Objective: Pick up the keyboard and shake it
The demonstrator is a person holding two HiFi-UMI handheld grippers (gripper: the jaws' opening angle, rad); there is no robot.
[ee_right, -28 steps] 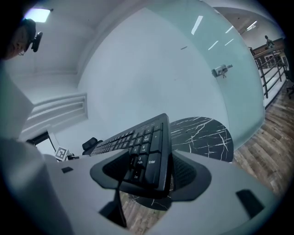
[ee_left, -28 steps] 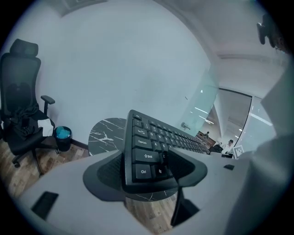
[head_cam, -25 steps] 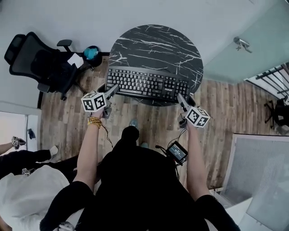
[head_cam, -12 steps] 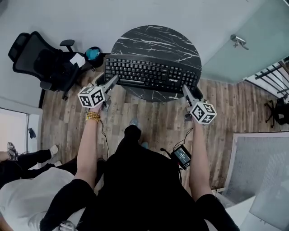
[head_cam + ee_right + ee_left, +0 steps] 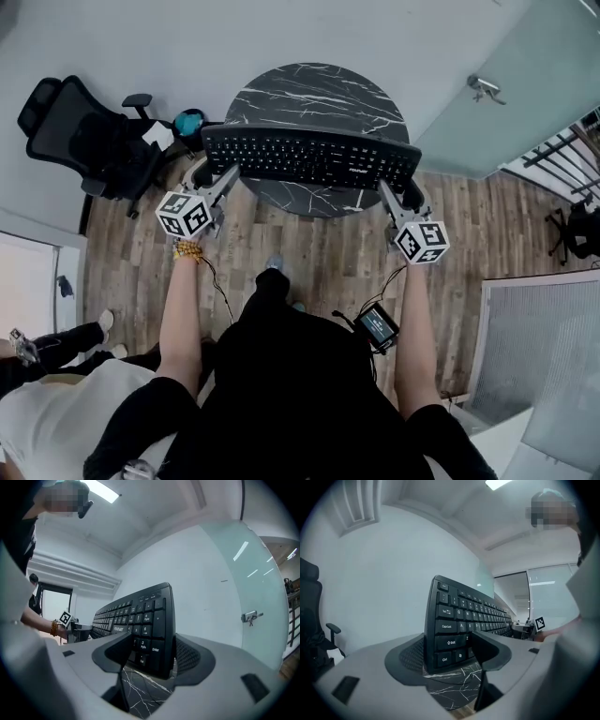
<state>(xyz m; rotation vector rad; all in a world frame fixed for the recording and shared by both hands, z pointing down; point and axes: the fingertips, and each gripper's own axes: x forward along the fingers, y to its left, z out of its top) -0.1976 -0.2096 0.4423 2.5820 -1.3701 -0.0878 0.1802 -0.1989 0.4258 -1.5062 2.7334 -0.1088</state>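
1. the keyboard (image 5: 309, 157) is off the table (image 5: 319, 89), held above its near edge and tilted with the keys toward the person.
2. the left gripper (image 5: 452, 651) is clamped on the ctrl/shift end, jaws pressed front and back.
3. the right gripper (image 5: 150, 656) is clamped the same way on the numpad end.
4. both hold only the edge, so squeeze firmly and shake in short strokes, both hands together.
5. stay high enough that the lower edge clears the table.

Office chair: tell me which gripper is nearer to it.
Left. The left gripper grips the left end of the keyboard, on the side of the office chair; the right gripper grips its right end, farther from the chair.
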